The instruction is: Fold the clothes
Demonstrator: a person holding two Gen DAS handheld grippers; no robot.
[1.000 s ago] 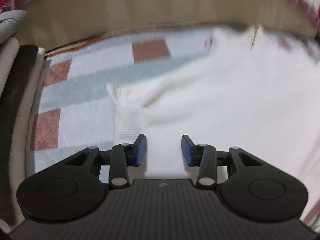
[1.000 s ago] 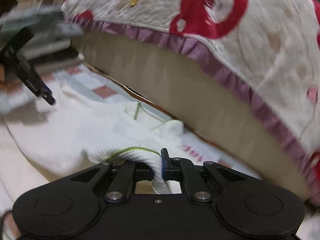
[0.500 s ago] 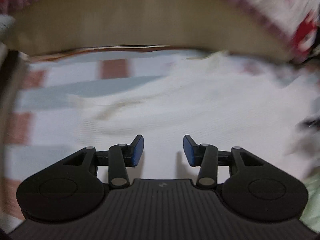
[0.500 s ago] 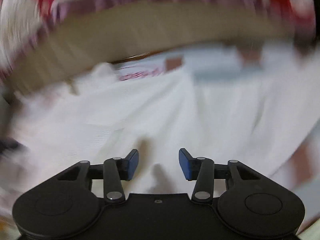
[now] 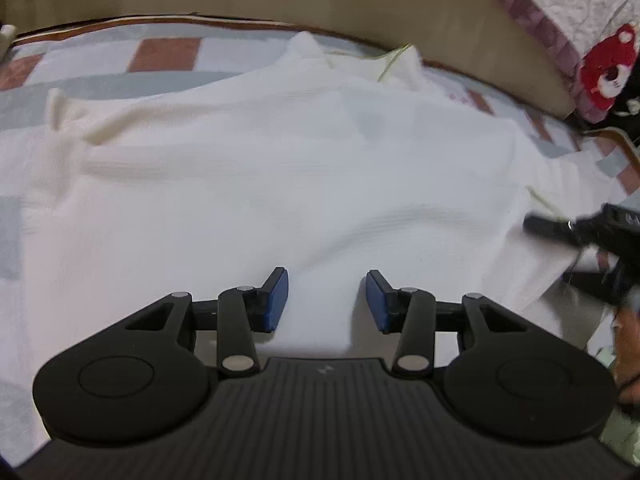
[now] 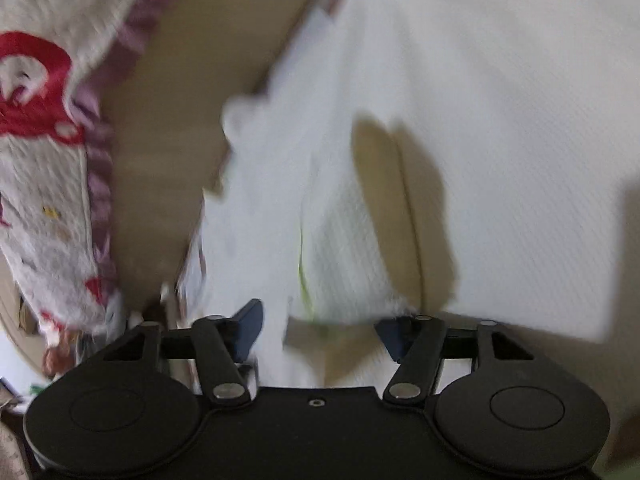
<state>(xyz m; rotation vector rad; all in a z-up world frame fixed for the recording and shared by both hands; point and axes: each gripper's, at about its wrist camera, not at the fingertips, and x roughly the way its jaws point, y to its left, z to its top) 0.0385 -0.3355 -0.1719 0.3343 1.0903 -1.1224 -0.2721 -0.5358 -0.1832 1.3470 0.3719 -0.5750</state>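
Right gripper (image 6: 318,334) off white garment (image 5: 280,184)

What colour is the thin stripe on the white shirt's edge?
Light green, a thin line along the white garment edge; clearest in the right wrist view.

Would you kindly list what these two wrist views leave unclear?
- Left wrist view: the right gripper is blurred and cut off by the right edge.
- Right wrist view: motion blur smears the white garment; the closing jaws of the gripper straddle cloth, contact unclear.
- Left wrist view: garment's near hem hidden behind the left gripper.
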